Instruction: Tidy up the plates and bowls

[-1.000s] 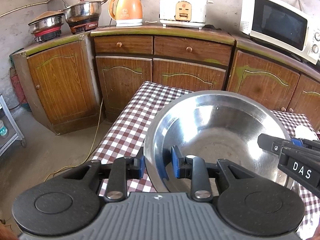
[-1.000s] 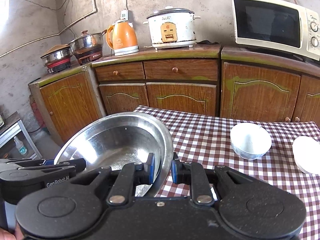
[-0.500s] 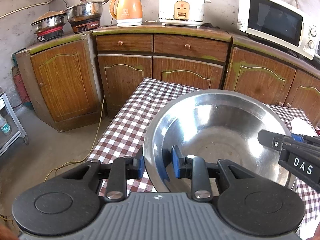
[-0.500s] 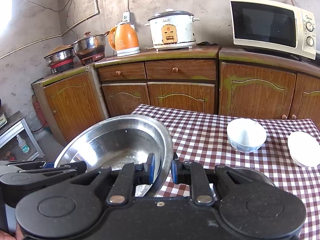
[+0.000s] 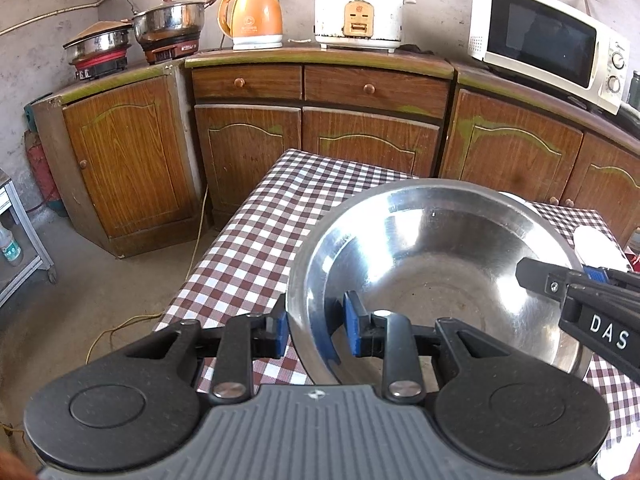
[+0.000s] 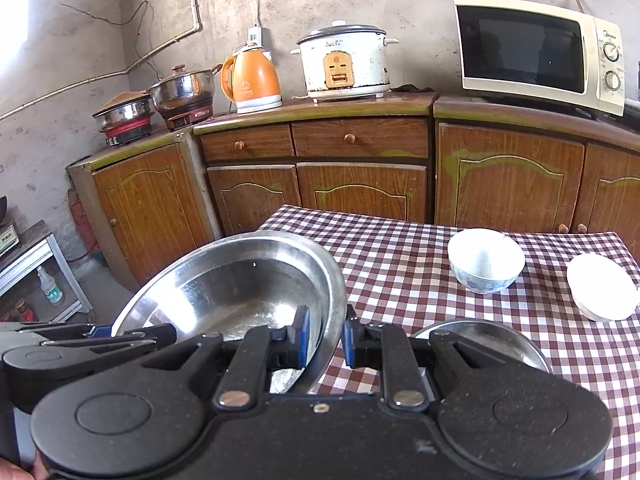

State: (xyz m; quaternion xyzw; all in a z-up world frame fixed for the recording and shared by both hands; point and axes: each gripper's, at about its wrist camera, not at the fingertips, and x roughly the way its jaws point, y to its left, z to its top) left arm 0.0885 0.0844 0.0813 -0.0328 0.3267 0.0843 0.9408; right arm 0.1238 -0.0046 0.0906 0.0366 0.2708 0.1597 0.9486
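Note:
A large steel bowl (image 5: 436, 264) is held above the checkered table (image 5: 256, 248) by both grippers. My left gripper (image 5: 314, 330) is shut on its left rim. My right gripper (image 6: 323, 340) is shut on its right rim; the bowl also shows in the right wrist view (image 6: 240, 280). The right gripper shows at the right of the left wrist view (image 5: 580, 292). A white patterned bowl (image 6: 485, 260) and a white dish (image 6: 600, 286) sit on the table's far right. A smaller steel bowl (image 6: 492, 340) lies just behind my right gripper, partly hidden.
Wooden cabinets (image 6: 360, 184) line the far wall, carrying a microwave (image 6: 536, 52), a rice cooker (image 6: 344, 62), an orange kettle (image 6: 252, 78) and pots (image 6: 182, 92). A metal shelf (image 6: 36, 272) with a bottle stands at the left. A yellow cable (image 5: 120, 324) lies on the floor.
Both grippers and the large steel bowl have risen and drawn back slightly from the cabinets. The smaller steel bowl has come into view behind my right gripper.

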